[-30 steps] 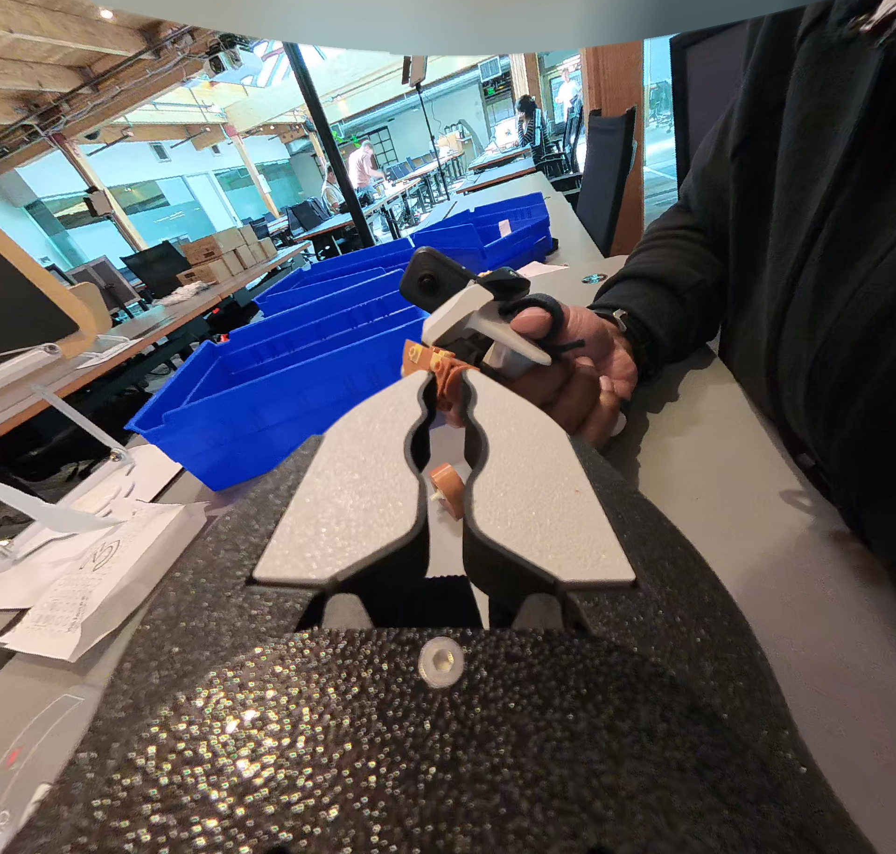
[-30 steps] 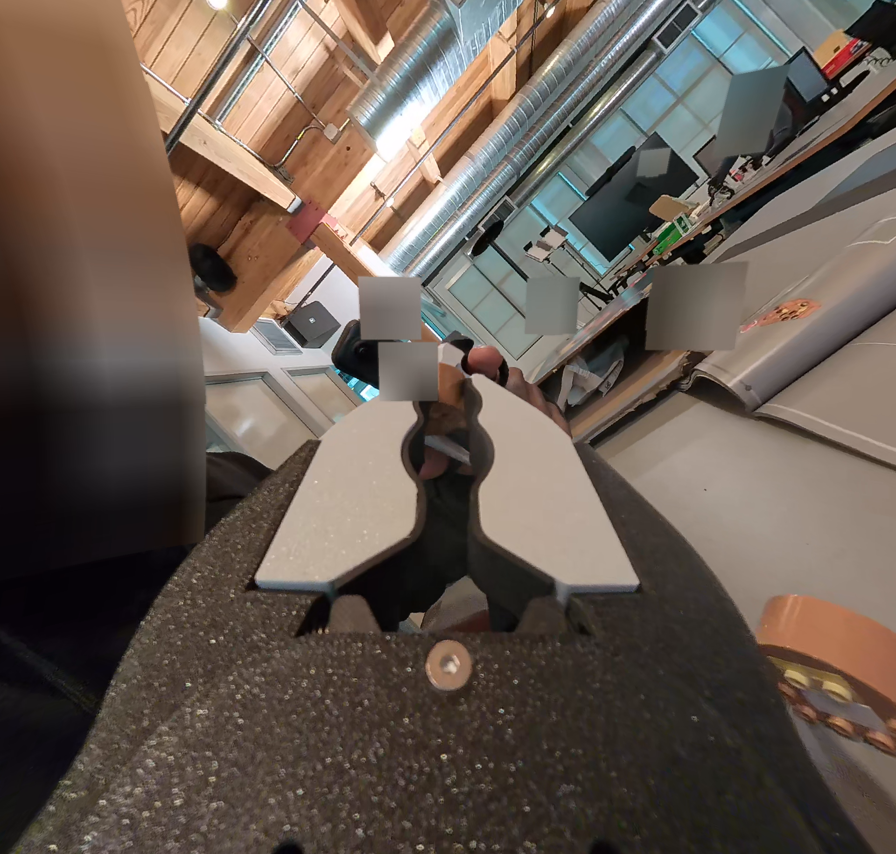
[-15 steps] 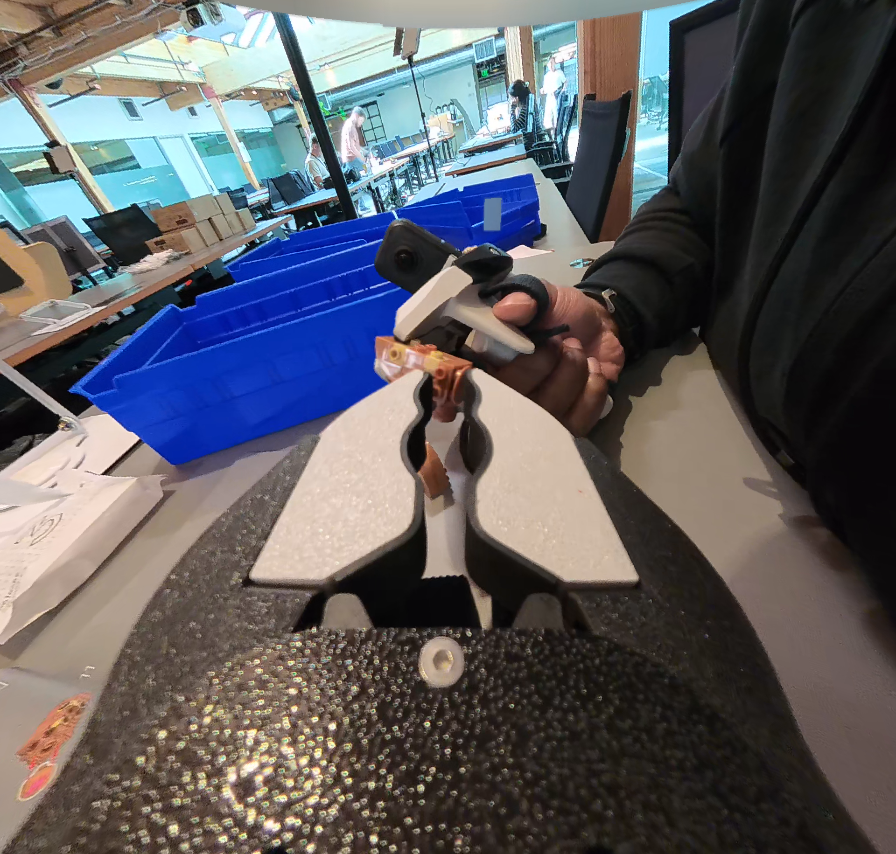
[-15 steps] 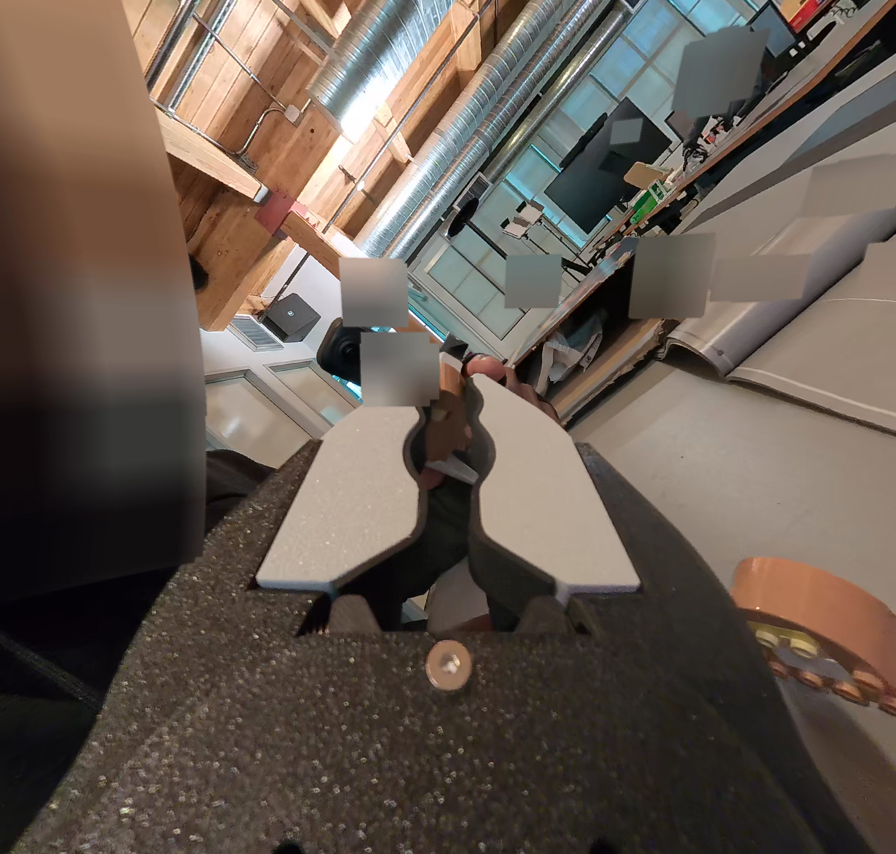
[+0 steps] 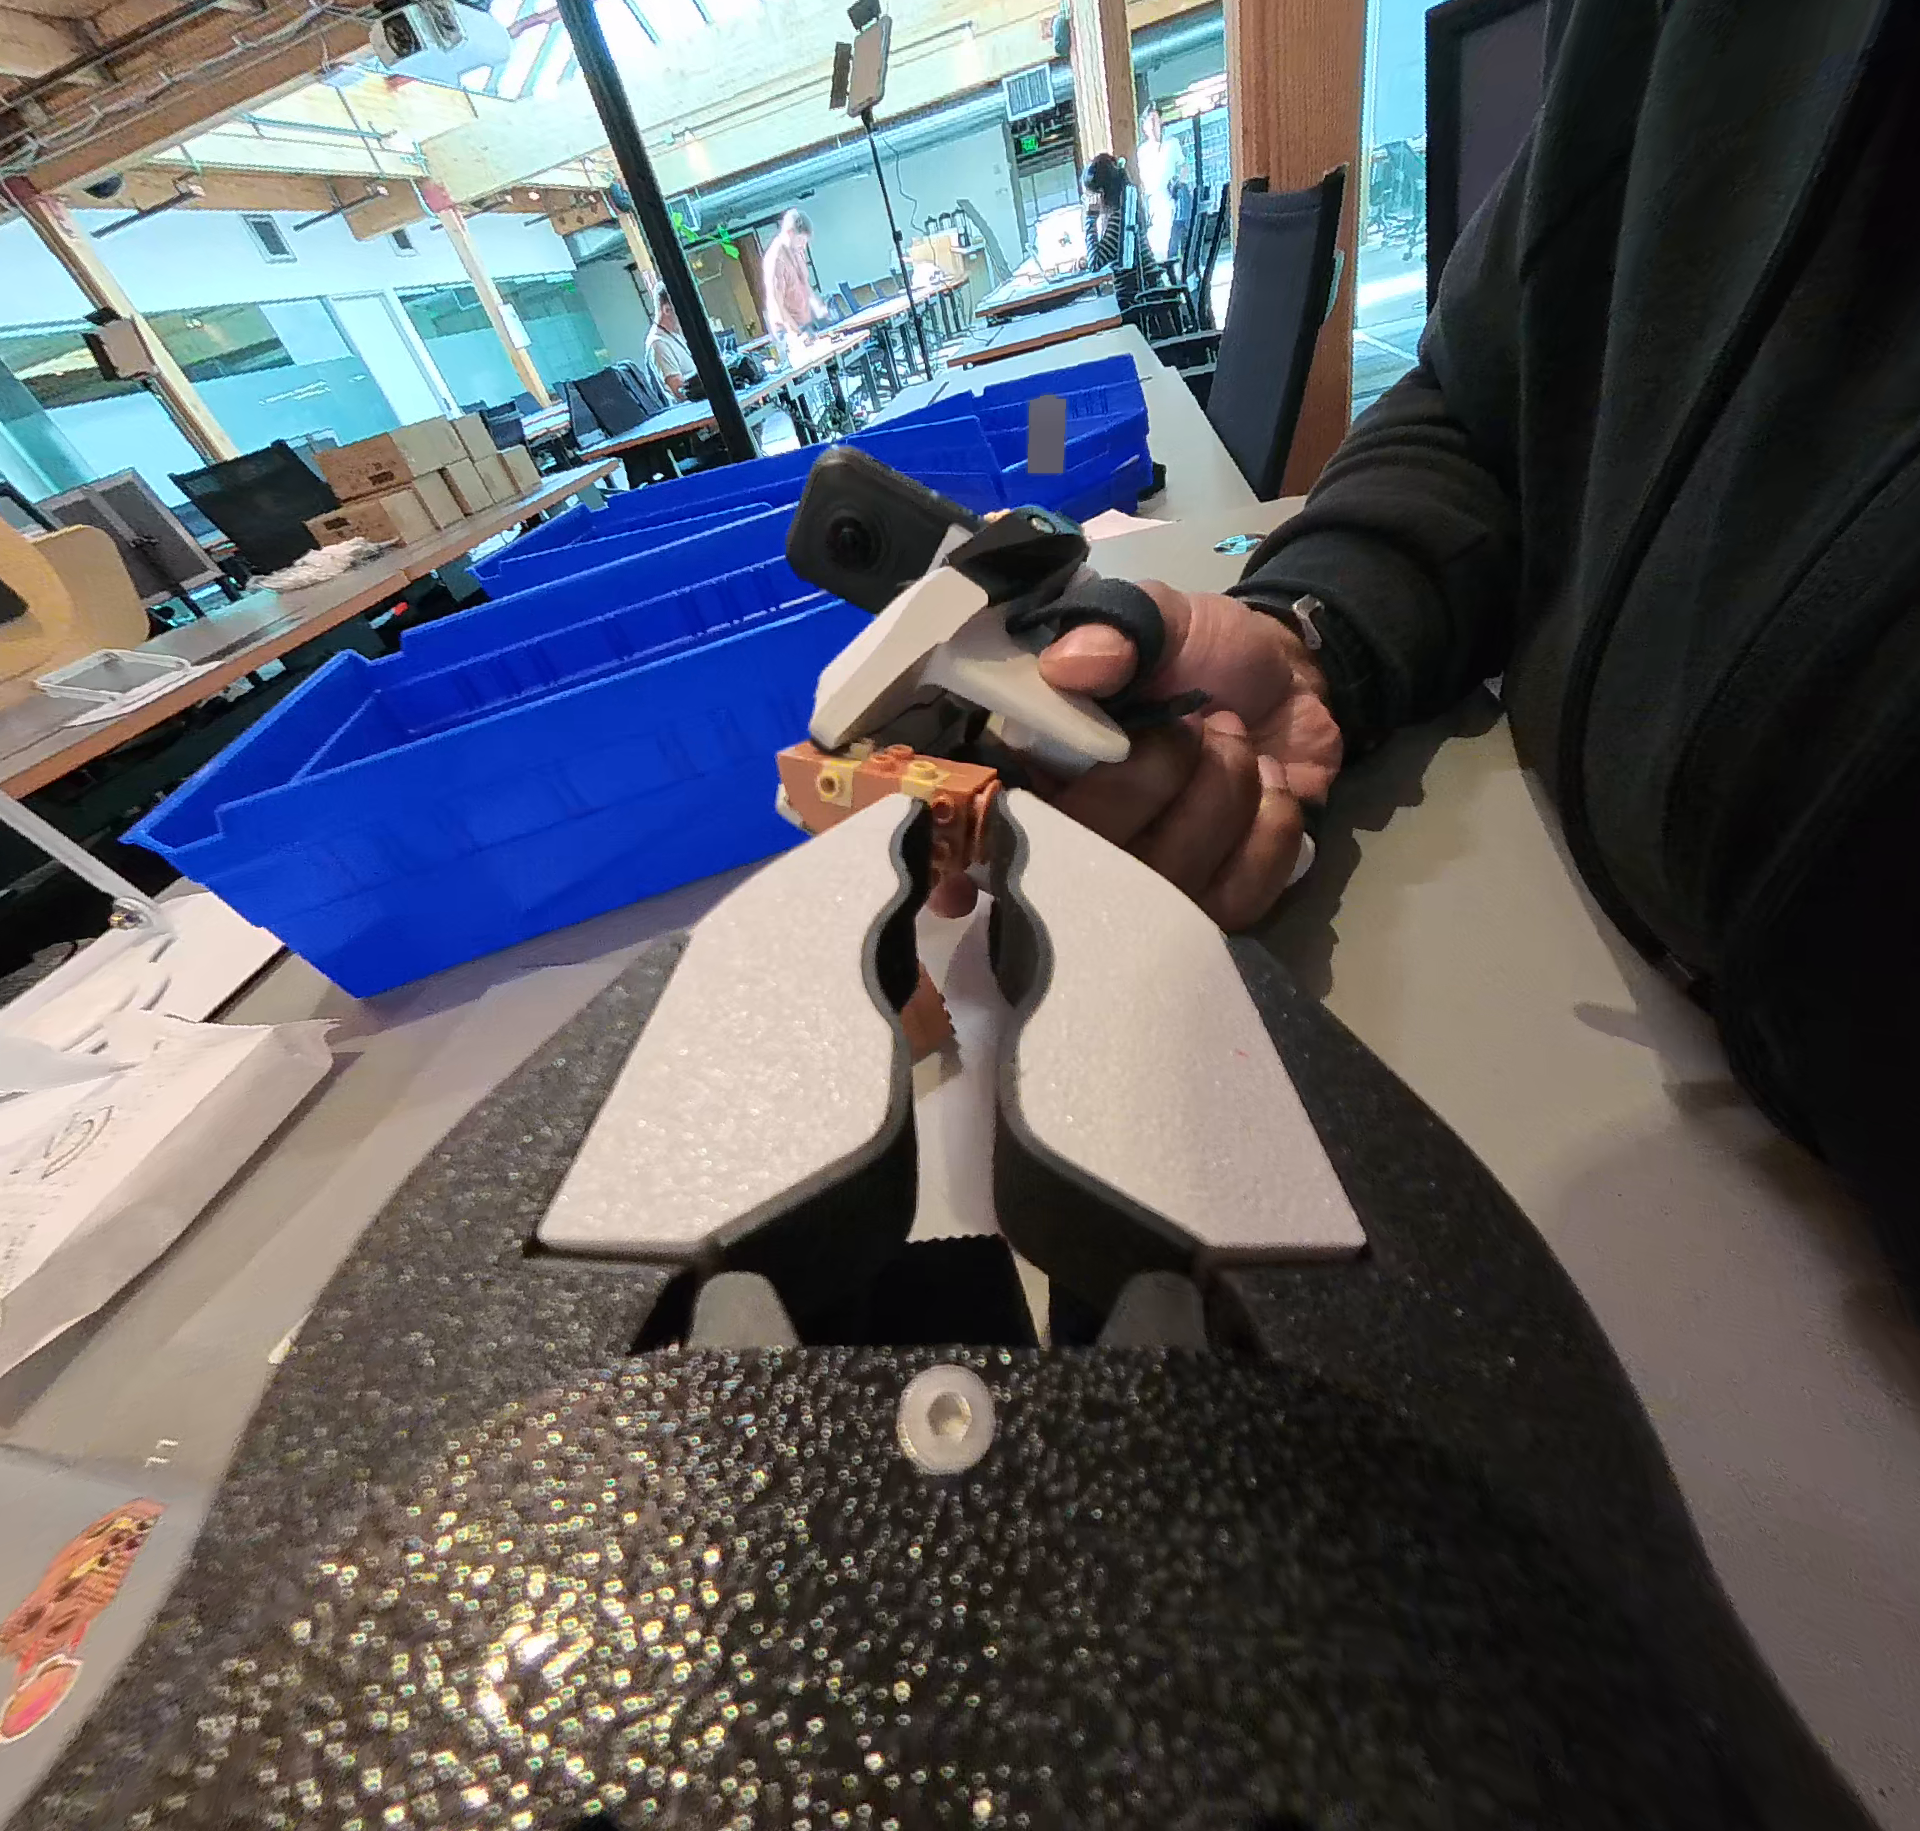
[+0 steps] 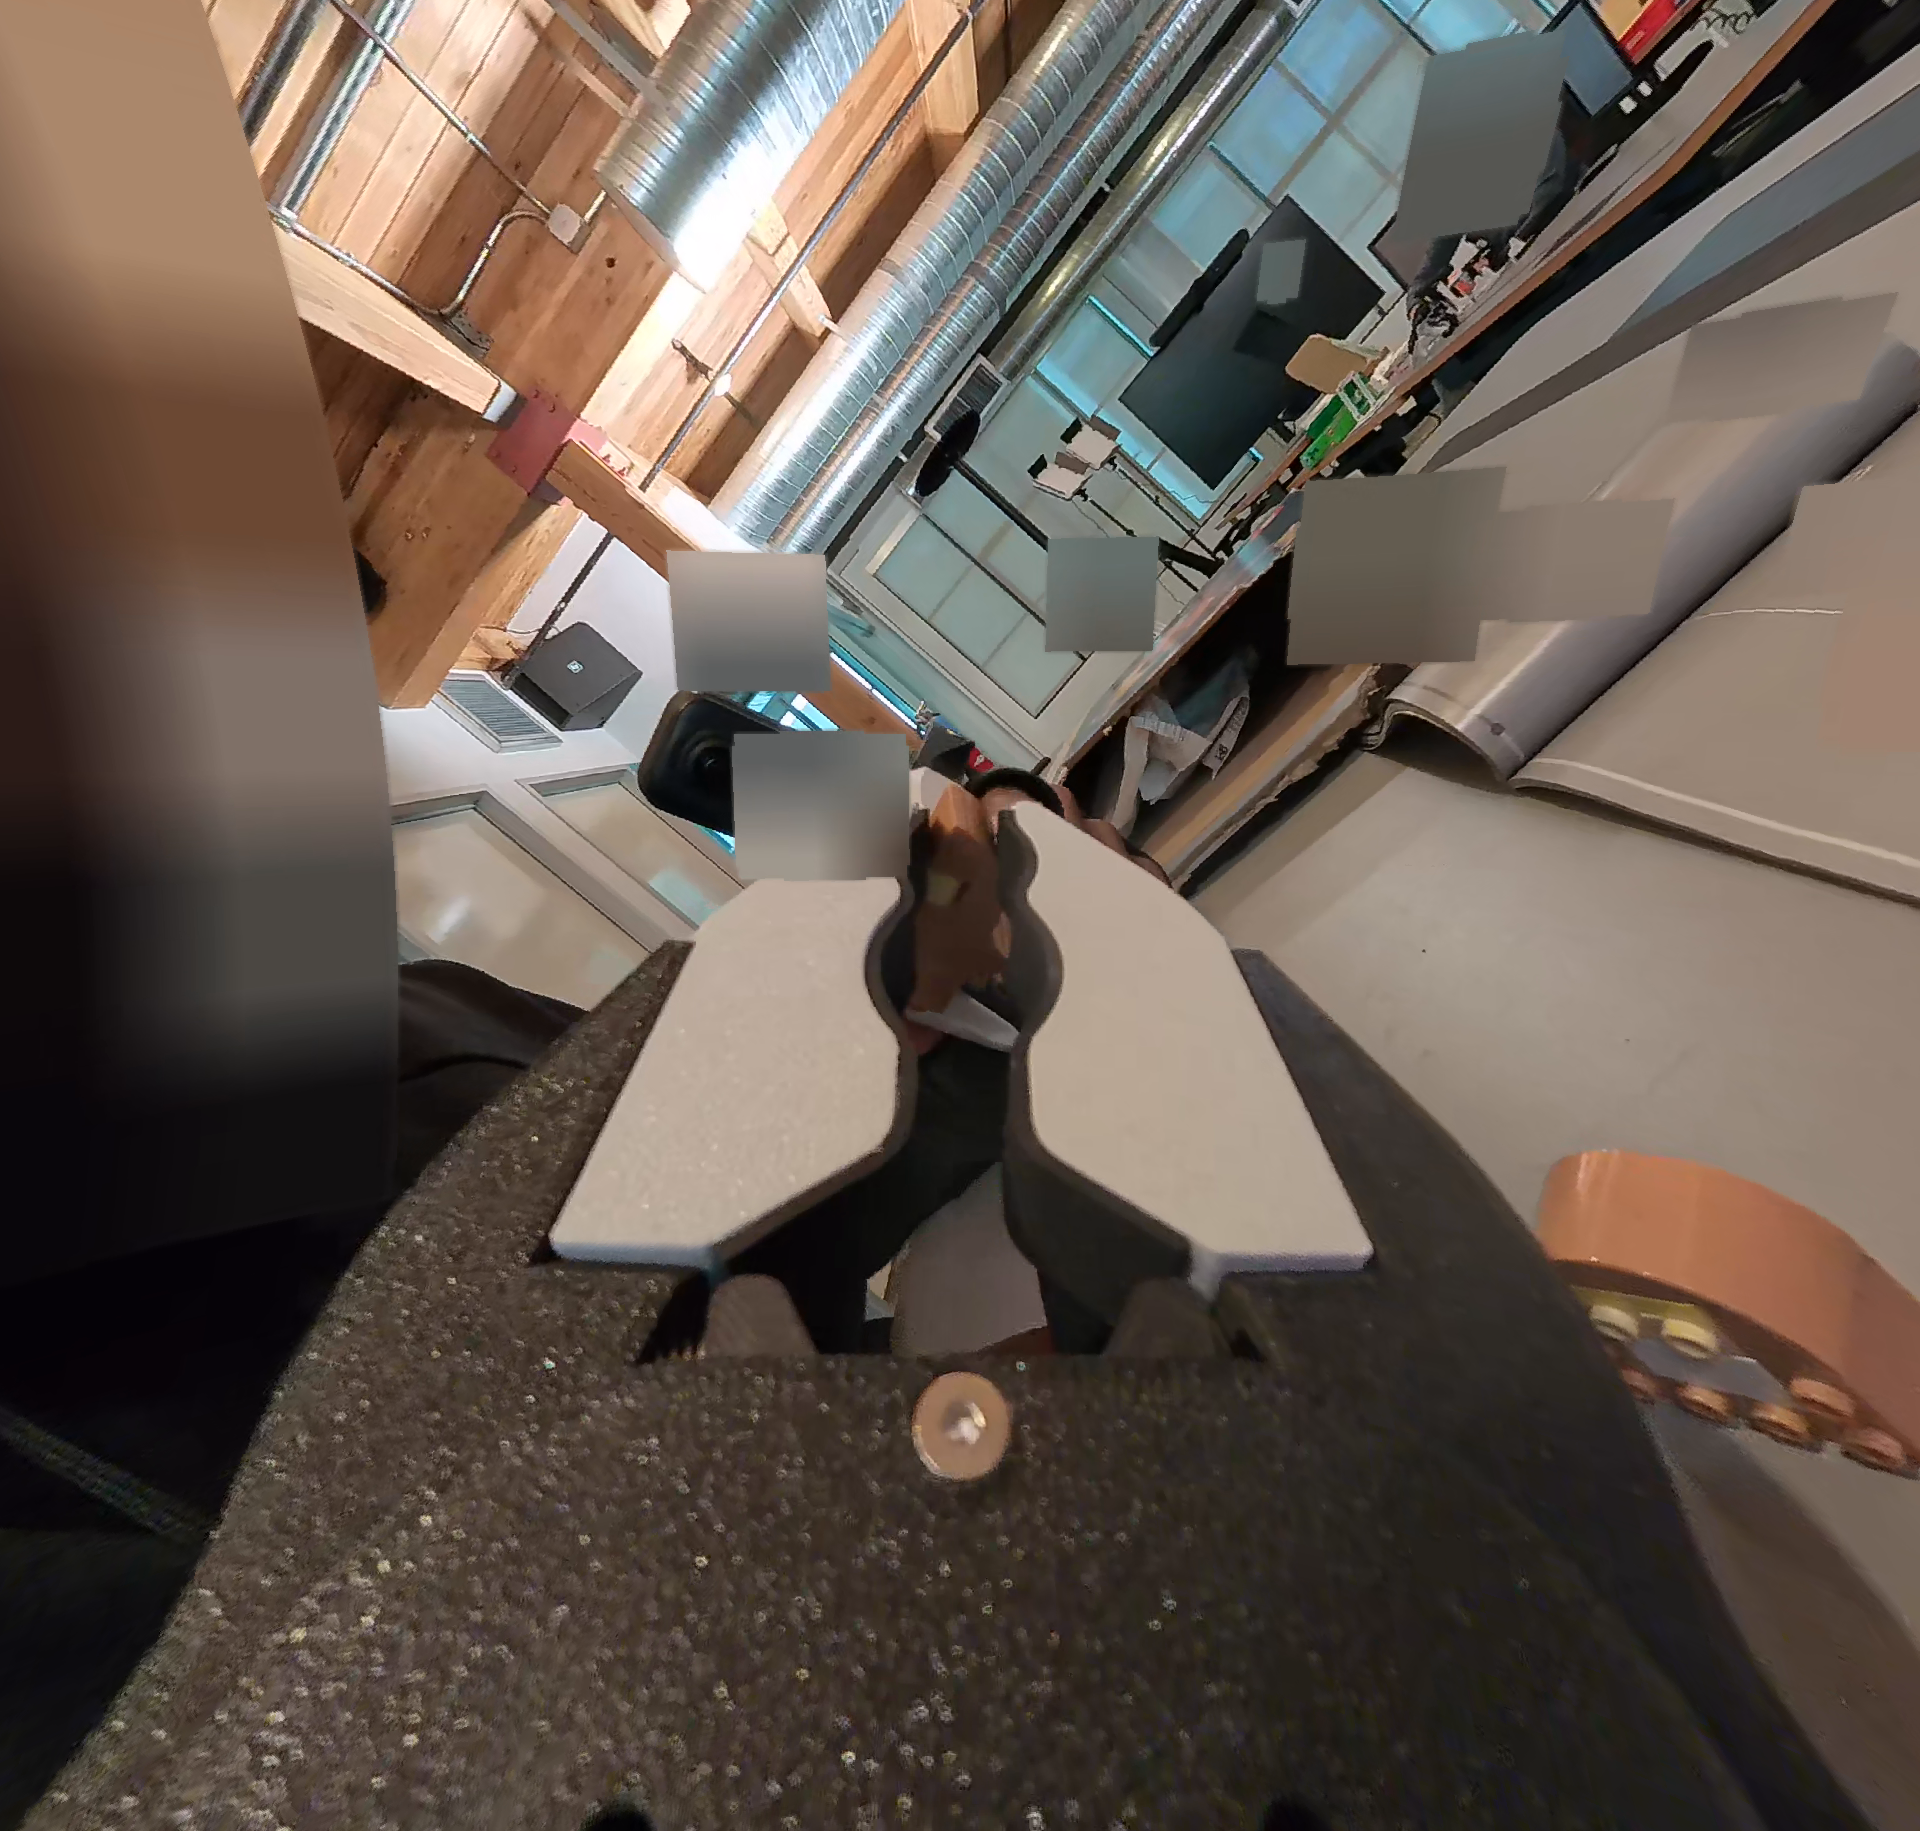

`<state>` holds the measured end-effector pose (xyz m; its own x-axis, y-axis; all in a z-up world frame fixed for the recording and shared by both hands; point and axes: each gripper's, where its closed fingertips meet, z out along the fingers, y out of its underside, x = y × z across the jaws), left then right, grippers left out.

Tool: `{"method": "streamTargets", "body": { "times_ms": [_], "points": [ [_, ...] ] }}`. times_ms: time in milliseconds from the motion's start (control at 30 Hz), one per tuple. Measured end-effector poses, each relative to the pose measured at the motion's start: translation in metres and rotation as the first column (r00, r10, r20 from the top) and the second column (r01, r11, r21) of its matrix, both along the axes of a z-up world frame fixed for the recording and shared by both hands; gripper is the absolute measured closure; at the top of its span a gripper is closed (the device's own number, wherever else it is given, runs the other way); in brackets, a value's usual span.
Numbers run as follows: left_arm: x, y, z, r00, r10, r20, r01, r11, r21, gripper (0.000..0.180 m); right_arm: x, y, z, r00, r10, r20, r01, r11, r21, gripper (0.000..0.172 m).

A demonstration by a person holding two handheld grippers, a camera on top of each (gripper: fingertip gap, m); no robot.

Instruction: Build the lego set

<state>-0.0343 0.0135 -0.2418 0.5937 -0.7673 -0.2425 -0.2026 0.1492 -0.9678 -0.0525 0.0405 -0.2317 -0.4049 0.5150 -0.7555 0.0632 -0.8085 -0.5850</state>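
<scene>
Compared with a second ago, the brown brick assembly [image 5: 883, 779] has swung round: it was a small orange-brown lump tucked behind the left gripper [image 5: 954, 825] tips, now it shows as a level bar with tan studs sticking out to the left. Both grippers are on it, up off the grey bench [image 5: 1455, 1002]. The left jaws pinch its near end, where a column of round studs shows in the narrow slot. The right gripper [image 6: 956, 851], in a person's hand [image 5: 1195, 732], clamps the bar from above and below in the left view; in its own view the brown piece fills the gap between its jaws. The view has also shifted, so the blue bins [image 5: 540, 773] now lie more to the left.

Another curved brown studded piece [image 6: 1725, 1293] lies on the bench by the right gripper. Papers [image 5: 125, 1137] at the left carry print, too small to make out.
</scene>
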Motion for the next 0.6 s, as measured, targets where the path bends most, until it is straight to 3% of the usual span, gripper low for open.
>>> {"method": "streamTargets", "body": {
  "times_ms": [600],
  "points": [
    [0.0039, 0.0030, -0.0014, 1.000, 0.014, 0.003, -0.014, 1.000, 0.016, 0.171, 0.0005, 0.0044, 0.0006, 0.999, -0.043, -0.015, 0.043, 0.998, -0.038, 0.161]
  ]
}}
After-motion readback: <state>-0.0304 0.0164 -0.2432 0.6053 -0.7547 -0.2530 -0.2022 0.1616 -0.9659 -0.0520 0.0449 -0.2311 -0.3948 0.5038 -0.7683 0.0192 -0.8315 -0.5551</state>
